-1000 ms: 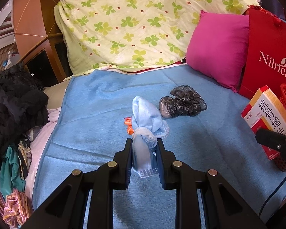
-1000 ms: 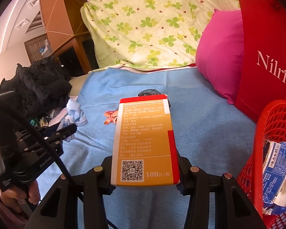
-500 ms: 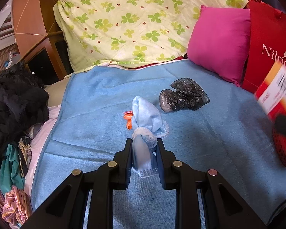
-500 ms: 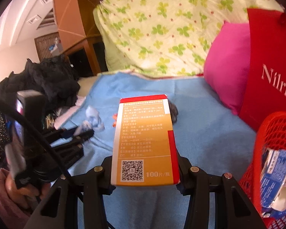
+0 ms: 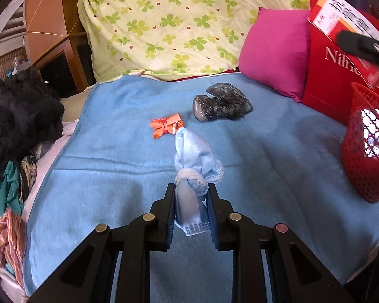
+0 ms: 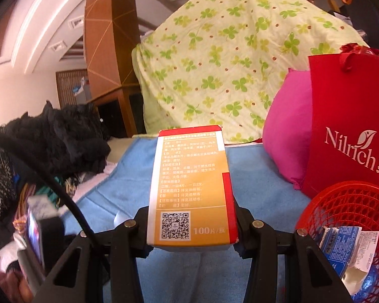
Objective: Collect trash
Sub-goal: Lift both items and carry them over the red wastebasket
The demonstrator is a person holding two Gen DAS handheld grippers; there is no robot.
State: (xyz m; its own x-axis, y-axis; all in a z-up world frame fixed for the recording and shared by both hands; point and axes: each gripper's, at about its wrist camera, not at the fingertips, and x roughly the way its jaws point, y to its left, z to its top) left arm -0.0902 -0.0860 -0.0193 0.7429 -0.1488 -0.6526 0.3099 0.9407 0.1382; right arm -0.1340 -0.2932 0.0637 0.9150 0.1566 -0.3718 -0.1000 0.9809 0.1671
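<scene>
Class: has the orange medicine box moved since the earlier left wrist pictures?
Yes. The orange medicine box has risen from beside the red basket to up against the red bag.

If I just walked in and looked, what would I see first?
Probably the orange box clamped in the right gripper, held above the blue blanket. Next, the knotted blue cloth pinched in the left gripper. The red basket at the right already holds some trash, and an orange wrapper lies on the blanket.
</scene>
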